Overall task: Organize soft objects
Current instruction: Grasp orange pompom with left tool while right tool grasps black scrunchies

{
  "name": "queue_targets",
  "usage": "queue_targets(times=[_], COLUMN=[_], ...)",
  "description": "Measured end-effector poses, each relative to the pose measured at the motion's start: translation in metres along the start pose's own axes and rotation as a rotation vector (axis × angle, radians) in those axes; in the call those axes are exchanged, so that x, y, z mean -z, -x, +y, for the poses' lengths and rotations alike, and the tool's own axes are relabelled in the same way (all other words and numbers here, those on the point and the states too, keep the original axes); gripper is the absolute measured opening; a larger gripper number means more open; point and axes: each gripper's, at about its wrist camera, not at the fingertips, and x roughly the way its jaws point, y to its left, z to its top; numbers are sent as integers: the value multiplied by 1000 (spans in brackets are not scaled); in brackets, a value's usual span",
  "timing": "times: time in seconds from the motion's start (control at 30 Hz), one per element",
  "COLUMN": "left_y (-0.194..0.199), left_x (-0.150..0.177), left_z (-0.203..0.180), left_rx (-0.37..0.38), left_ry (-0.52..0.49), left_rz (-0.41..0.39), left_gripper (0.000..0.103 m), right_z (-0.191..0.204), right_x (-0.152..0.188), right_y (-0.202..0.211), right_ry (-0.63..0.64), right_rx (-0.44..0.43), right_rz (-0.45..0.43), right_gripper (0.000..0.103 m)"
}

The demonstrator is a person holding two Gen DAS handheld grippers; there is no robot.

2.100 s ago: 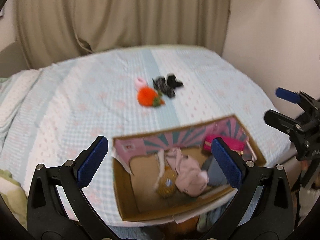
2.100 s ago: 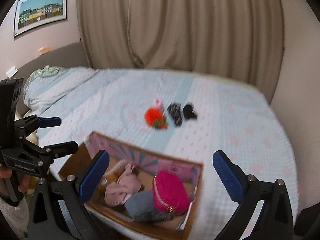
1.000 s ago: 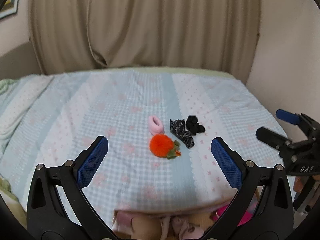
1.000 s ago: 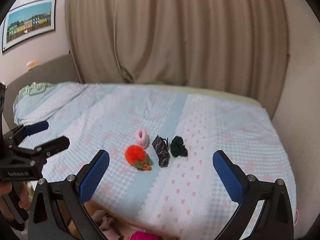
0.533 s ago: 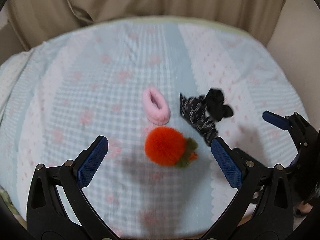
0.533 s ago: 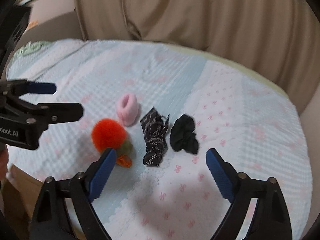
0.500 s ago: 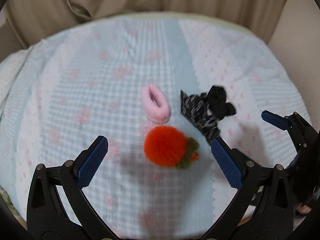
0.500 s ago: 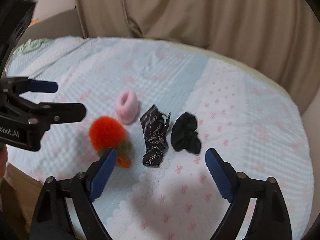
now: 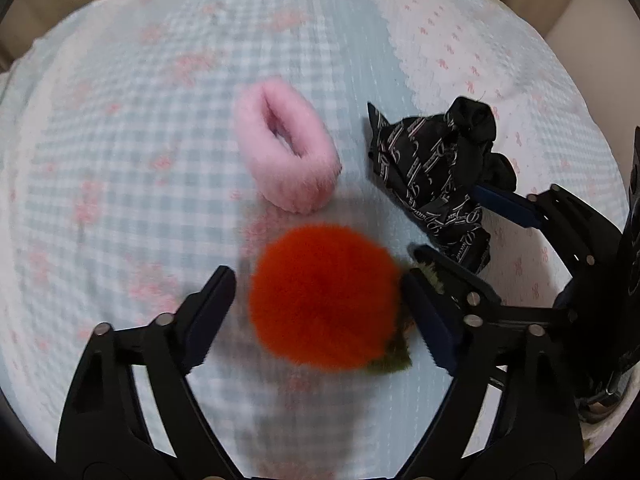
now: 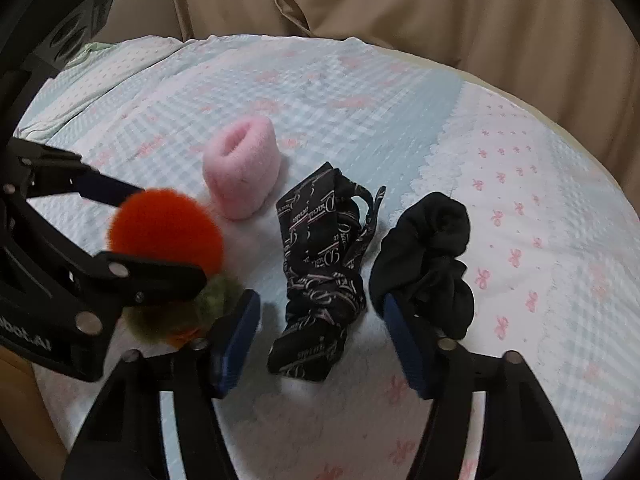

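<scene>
Here your left gripper (image 9: 316,304) straddles the fluffy orange pom-pom with green leaves (image 9: 324,296), jaws spread wide, its right finger touching the fur; the leaves are half hidden behind that finger. Your right gripper (image 10: 320,340) stands open around the black scarf printed with white lettering (image 10: 320,264). Four soft things lie together mid-bed: these two, one fuzzy pink ring (image 10: 242,172) and one plain black scrunchie (image 10: 428,256). The checked blue bedspread (image 10: 400,100) runs bare to the beige curtain (image 10: 400,8).
</scene>
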Motion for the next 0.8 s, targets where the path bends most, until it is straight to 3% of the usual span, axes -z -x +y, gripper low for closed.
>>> queue_targets(times=[0.23,0.33,0.8], left_y=[-21,-21,-2], left_x=[4,5,17], left_z=[-1,-2,4], left_rx=[79,82,80], left_ry=[15,8,-5], left_rz=[38,50,26], left_gripper=[47,42,35], right_z=[1,1,1], right_x=[-1,-2,0], right_y=[-14,-14,1], right_ry=[32,39,21], right_rx=[-11,1,15], right_rz=[-16,-30,-74], right_gripper=[46,37,33])
